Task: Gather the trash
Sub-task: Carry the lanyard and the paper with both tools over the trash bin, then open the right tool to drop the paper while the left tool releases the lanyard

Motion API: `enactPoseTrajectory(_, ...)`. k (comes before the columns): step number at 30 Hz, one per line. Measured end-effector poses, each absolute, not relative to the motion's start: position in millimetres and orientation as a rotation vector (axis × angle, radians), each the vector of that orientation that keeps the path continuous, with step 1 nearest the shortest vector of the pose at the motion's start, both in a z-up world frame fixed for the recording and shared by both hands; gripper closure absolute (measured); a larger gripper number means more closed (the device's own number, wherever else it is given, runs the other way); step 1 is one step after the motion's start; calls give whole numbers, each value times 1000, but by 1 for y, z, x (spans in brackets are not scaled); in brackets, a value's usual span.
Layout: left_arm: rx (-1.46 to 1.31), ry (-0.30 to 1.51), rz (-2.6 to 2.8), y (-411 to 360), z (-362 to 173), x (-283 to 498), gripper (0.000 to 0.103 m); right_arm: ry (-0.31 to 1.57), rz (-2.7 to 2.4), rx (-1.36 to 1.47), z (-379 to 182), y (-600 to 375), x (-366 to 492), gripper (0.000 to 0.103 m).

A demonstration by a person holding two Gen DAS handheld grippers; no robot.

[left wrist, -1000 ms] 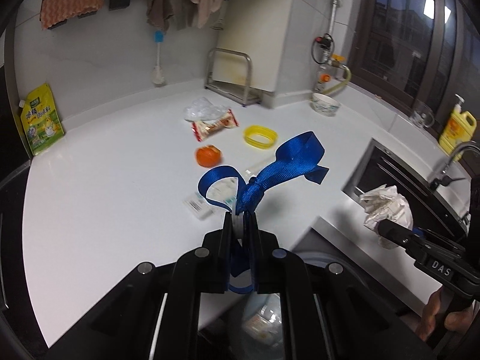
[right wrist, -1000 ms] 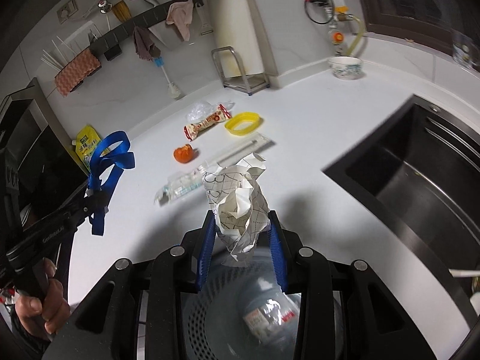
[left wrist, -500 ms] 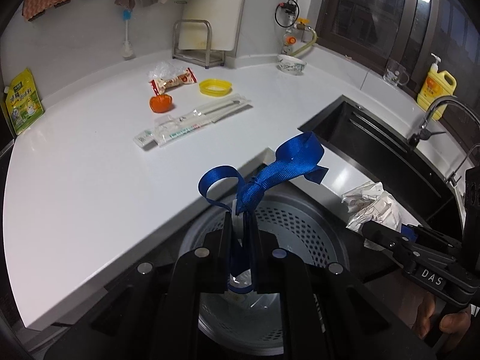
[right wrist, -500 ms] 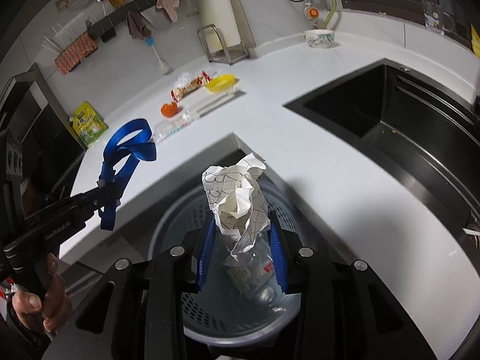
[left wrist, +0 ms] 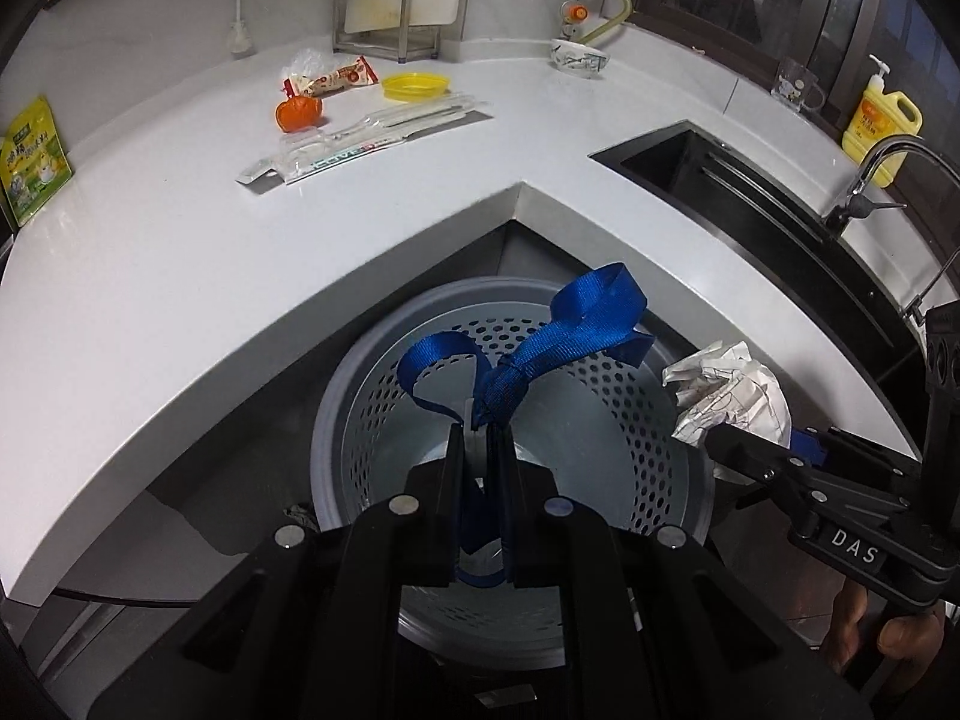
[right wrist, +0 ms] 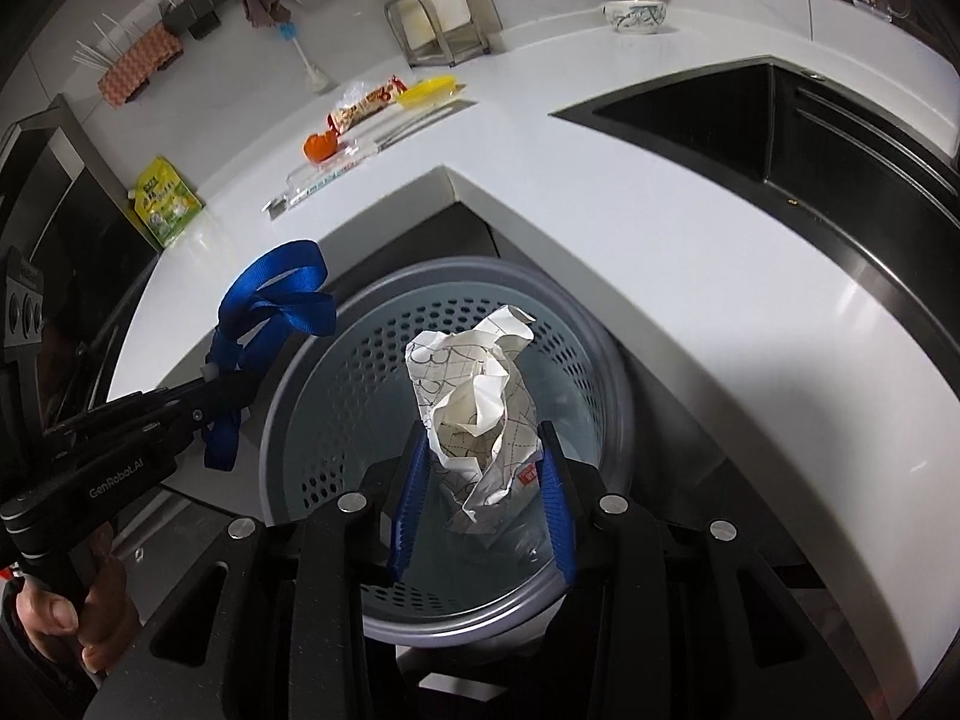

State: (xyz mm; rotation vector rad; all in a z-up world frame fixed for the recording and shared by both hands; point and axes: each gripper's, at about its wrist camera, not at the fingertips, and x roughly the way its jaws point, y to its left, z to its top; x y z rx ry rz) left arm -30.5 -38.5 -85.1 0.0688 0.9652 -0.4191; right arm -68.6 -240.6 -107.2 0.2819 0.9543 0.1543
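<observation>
On the far left of the counter [left wrist: 180, 228] a green snack pouch [left wrist: 33, 159] leaned against the wall, well apart from the litter still lying out: an orange peel [left wrist: 298, 114], a long clear plastic sleeve [left wrist: 360, 144], a red-and-white snack wrapper [left wrist: 336, 79] and a yellow lid [left wrist: 417, 86]. Below the counter's inner corner stood the perforated grey waste basket [left wrist: 630, 420], its mouth open to both tools. The left gripper [left wrist: 478, 447] was clamped on a blue webbing strap [left wrist: 540, 354] near its knot, jaws almost touching, with the loops standing free above the basket. The strap looked limp and light; pinching it at the knot, the thickest part, seemed the surest hold, since a flat run of smooth webbing might slide out. To the right, the right gripper [right wrist: 483, 486] was closed on a crumpled paper wad [right wrist: 480, 414], its blue pads pressing either flank of the lower half, directly over the basket. The wad appeared nearly weightless and springy, likely to crush rather than slip, so a light squeeze across its bulk would do, and it should fall cleanly once the jaws part. Something pale, perhaps a plastic bottle, showed dimly at the basket's bottom, too unclear to identify. Further right lay the dark sink [left wrist: 720, 180], with a yellow soap bottle [left wrist: 879, 120] by the window.
</observation>
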Motion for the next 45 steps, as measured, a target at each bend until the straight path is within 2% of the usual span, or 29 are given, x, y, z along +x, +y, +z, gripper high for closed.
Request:
enactPoseTrajectory(4, 64, 973, -416, -37, -87, -31, 93, 952, 171, 274, -106, -237, -68, 69)
enactPoseTrajectory(10, 71, 971, -402, -36, -88, -33, 92, 946, 173, 266, -108, -234, -66, 63)
enactPoseTrajectory(12, 68, 971, -395, -35, -88, -33, 90, 943, 167, 261, -108, -233, -67, 49)
enactPoseTrajectory(15, 64, 965, -390, -32, -88, -34, 68, 934, 164, 256, -106, -233, -67, 44)
enactPoseTrajectory(16, 63, 960, -385, -31, -87, -34, 51, 932, 161, 255, -105, -233, -68, 43)
enactPoseTrajectory(17, 61, 952, -381, -30, -86, -35, 39, 930, 159, 256, -105, -233, -67, 42)
enactPoseTrajectory(30, 30, 937, -354, -17, -79, -31, 38, 922, 152, 274, -102, -239, -68, 42)
enactPoseTrajectory(32, 20, 922, -338, -12, -75, -29, 33, 913, 151, 275, -99, -240, -68, 42)
enactPoseTrajectory(36, 1, 906, -306, -2, -68, -25, 32, 903, 155, 281, -96, -241, -67, 42)
enactPoseTrajectory(40, -7, 890, -283, 3, -63, -22, 23, 899, 162, 278, -95, -240, -64, 42)
enactPoseTrajectory(45, -3, 877, -271, 8, -59, -18, 22, 901, 173, 284, -96, -238, -60, 42)
